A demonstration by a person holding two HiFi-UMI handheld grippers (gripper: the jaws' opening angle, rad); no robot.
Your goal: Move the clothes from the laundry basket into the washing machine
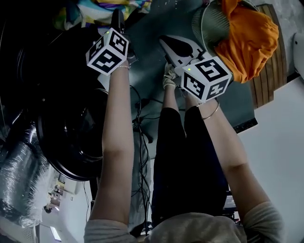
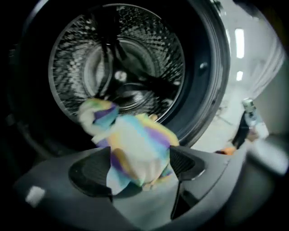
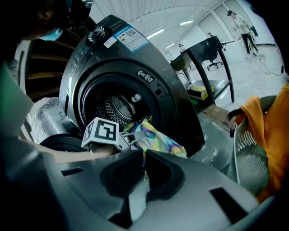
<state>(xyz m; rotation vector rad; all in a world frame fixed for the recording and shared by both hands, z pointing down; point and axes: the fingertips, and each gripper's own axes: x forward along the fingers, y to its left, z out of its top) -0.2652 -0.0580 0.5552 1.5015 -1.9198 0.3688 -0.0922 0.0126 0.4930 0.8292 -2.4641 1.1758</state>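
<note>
A pastel, multicoloured cloth (image 2: 135, 144) hangs at the washing machine's round door opening, in front of the steel drum (image 2: 117, 67). My left gripper (image 2: 140, 155) is open, its pads standing wide on either side of the cloth without pressing it. In the head view the left gripper (image 1: 118, 16) points at the same cloth (image 1: 114, 5). My right gripper (image 3: 144, 158) is shut on nothing and sits back from the washing machine (image 3: 149, 85). An orange garment (image 1: 247, 42) fills the laundry basket (image 1: 207, 23) to the right of the right gripper (image 1: 167, 43).
The washer's round door (image 1: 71, 137) stands swung open at the left in the head view. Cables (image 1: 142, 142) trail over the floor between the person's arms. A dark table (image 3: 203, 49) stands beyond the washer, with people far off in the hall.
</note>
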